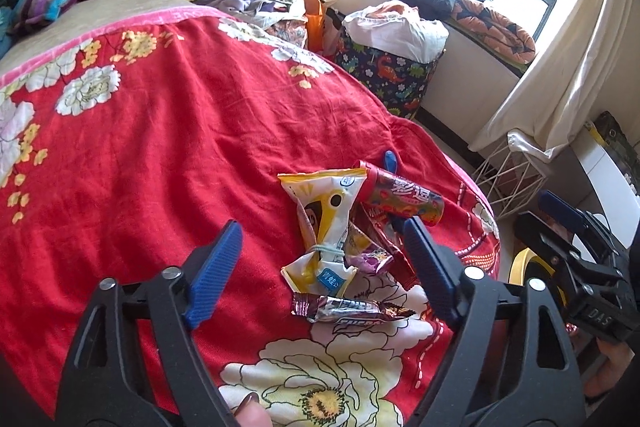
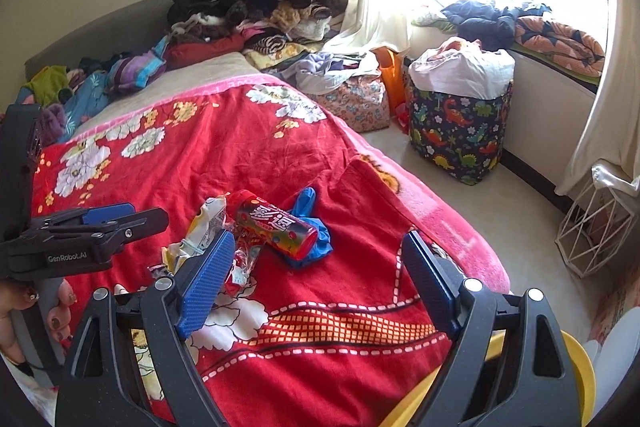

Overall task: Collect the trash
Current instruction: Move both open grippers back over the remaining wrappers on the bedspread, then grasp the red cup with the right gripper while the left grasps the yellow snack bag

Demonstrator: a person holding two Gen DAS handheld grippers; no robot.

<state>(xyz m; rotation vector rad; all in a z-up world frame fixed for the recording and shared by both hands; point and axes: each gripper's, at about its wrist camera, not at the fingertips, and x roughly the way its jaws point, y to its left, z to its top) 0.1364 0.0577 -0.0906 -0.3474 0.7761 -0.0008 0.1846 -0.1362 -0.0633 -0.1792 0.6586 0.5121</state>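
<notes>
A: While both tongs hang over the bed (image 1: 160, 131), log left to right. Left tongs (image 1: 324, 263)?

B: Jaws spread wide, nothing held. Between them in the left wrist view lies the trash heap: yellow bag (image 1: 320, 223) cinched with a rubber band, a purple wrapper (image 1: 370, 259) just right of it, a silver wrapper (image 1: 352, 309) nearest the camera.

A: Further right?

B: Red tube (image 1: 402, 197) on its side, touching the yellow bag's top corner. Blue glove (image 1: 390, 159) pokes out behind the tube. All of it rests on the red floral blanket (image 1: 180, 155), near the bed's right edge.

A: Right tongs (image 2: 318, 259)?

B: Also wide open, empty. In the right wrist view the left pad overlaps the yellow bag (image 2: 200, 227) and a clear red wrapper (image 2: 244, 259); contact cannot be told. Red tube (image 2: 276, 229) lies on the blue glove (image 2: 316, 227), between the pads but farther off. Left tongs (image 2: 120, 217) show side-on at the left edge.

A: Surroundings?

B: Clothes pile (image 2: 260, 7) at the bed's head, dinosaur-print bag (image 2: 460, 135) on the floor by the window, white wire basket (image 2: 596, 227) at far right, yellow rim (image 2: 580, 359) below the right tongs.
</notes>
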